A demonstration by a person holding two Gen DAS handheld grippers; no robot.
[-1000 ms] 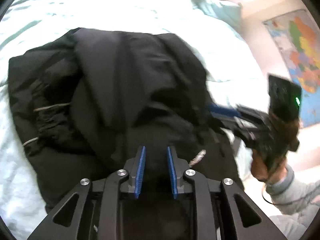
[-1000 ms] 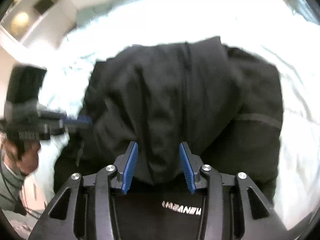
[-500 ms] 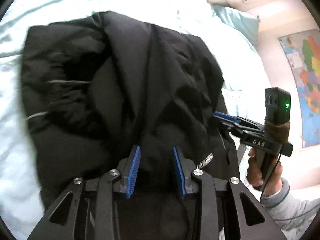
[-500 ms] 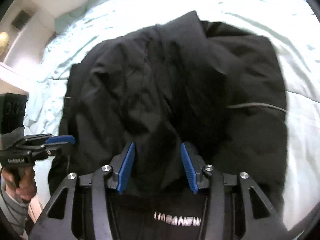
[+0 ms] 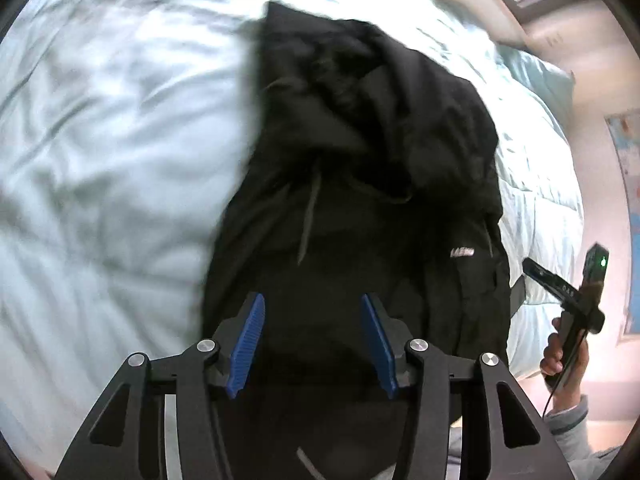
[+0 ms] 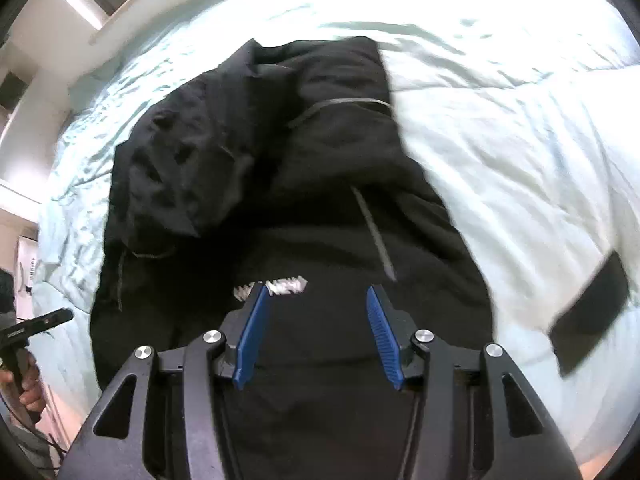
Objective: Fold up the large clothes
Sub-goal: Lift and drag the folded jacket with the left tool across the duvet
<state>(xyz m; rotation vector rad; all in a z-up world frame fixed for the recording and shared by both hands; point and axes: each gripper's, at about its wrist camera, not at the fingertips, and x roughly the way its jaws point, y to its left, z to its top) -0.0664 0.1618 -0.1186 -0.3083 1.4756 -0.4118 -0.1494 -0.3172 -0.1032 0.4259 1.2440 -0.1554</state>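
A black hooded jacket (image 5: pixel 360 184) lies bunched in a long heap on a pale green bed (image 5: pixel 100 140); it shows in the right wrist view (image 6: pixel 260 168) with a white logo (image 6: pixel 272 286) and grey drawcords. My left gripper (image 5: pixel 312 340) is open above the jacket's near end, nothing between its blue pads. My right gripper (image 6: pixel 314 336) is open too, over the near end by the logo. In the left wrist view the right gripper (image 5: pixel 560 292) shows at the bed's right edge, held in a hand.
A pillow (image 5: pixel 536 76) lies at the head of the bed. A wall map (image 5: pixel 628 184) hangs at the right. A black strap (image 6: pixel 588 312) lies on the bedding at the right. A window sill (image 6: pixel 132 12) runs behind the bed.
Both grippers have opened wide, let go of the jacket and pulled back. The jacket now lies in a narrower heap, with its logo and cords showing.
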